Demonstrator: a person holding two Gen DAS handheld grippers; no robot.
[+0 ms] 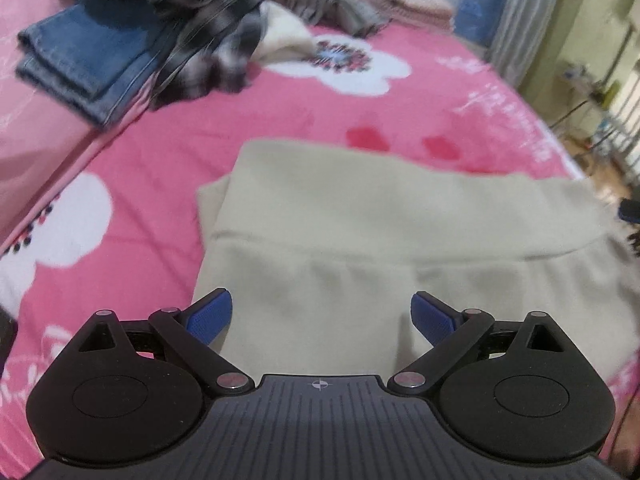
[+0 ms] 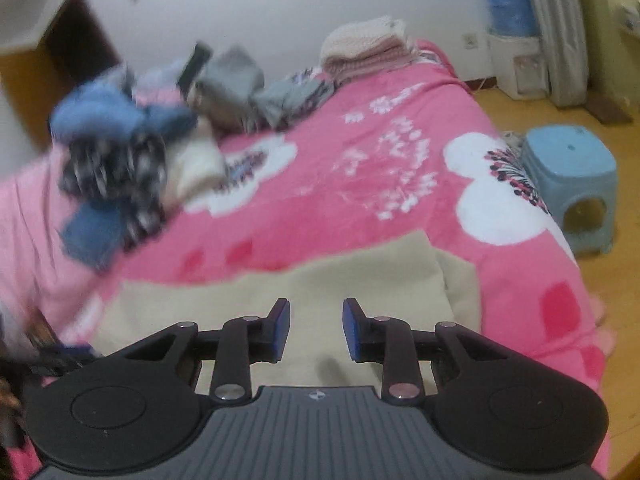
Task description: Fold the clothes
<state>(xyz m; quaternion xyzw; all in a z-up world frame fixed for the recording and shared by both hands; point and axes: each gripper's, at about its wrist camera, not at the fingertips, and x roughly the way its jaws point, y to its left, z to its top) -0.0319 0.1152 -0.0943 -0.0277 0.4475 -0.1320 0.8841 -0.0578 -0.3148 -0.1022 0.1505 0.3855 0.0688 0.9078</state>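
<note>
A beige garment [image 1: 360, 232] lies flat on the pink flowered bed cover [image 1: 280, 120], with one band of it folded over across the far side. My left gripper [image 1: 321, 314] hovers over its near part, wide open, nothing between the blue pads [image 1: 210, 314]. In the right wrist view the same beige garment [image 2: 320, 280] lies under my right gripper [image 2: 316, 328], which stands open with a narrower gap and holds nothing.
Folded jeans [image 1: 88, 60] and a dark plaid garment [image 1: 208, 40] lie at the far left of the bed. Grey clothes [image 2: 256, 92] and a pink knit stack [image 2: 364, 48] sit by the wall. A light blue stool [image 2: 572, 176] stands on the floor right of the bed.
</note>
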